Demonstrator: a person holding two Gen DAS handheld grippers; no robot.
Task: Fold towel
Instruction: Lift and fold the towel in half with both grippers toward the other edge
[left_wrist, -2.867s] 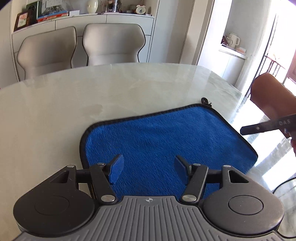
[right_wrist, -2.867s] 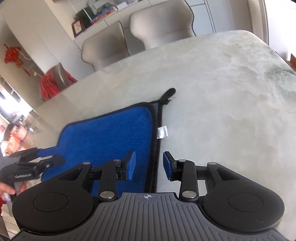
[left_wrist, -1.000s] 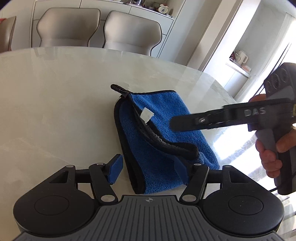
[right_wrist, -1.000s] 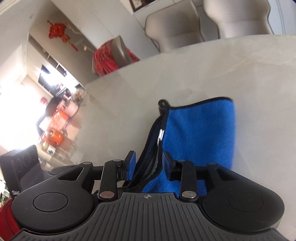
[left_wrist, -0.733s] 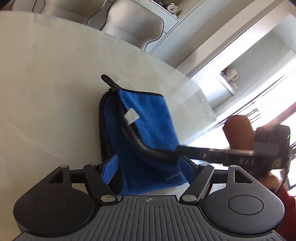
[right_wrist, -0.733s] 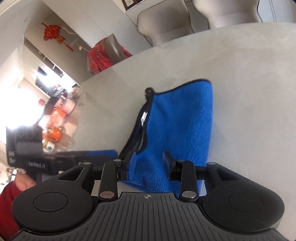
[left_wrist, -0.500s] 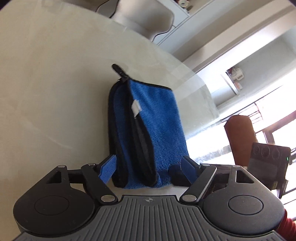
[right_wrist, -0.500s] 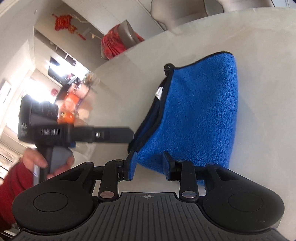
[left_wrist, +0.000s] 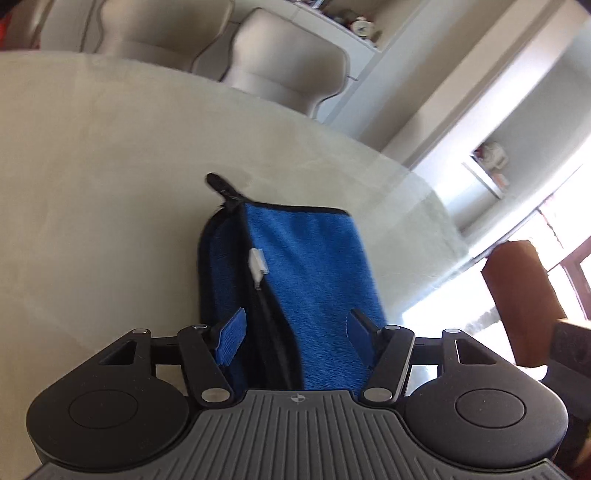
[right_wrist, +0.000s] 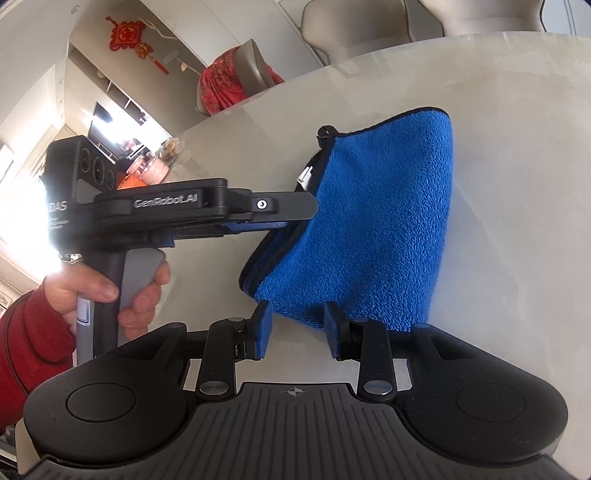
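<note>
The blue towel (left_wrist: 310, 266) with black trim lies folded in half on the pale marble table (left_wrist: 92, 177), its hanging loop (left_wrist: 218, 182) and white label (left_wrist: 258, 264) along the open edge. My left gripper (left_wrist: 295, 328) is open, its fingers astride the towel's near end. In the right wrist view the towel (right_wrist: 373, 221) lies ahead, and my right gripper (right_wrist: 297, 328) is open just short of its near edge. The left gripper also shows in the right wrist view (right_wrist: 288, 218), reaching in from the left over the towel's open edge.
Grey chairs (left_wrist: 284, 62) stand at the table's far side, with a cabinet behind. A brown chair back (left_wrist: 517, 295) stands past the table edge on the right. A red-draped chair (right_wrist: 232, 81) stands beyond the table in the right wrist view.
The flat towel was folded in half. Since a second ago my right gripper let go of the edge and drew back; my left gripper moved in over the towel's near end.
</note>
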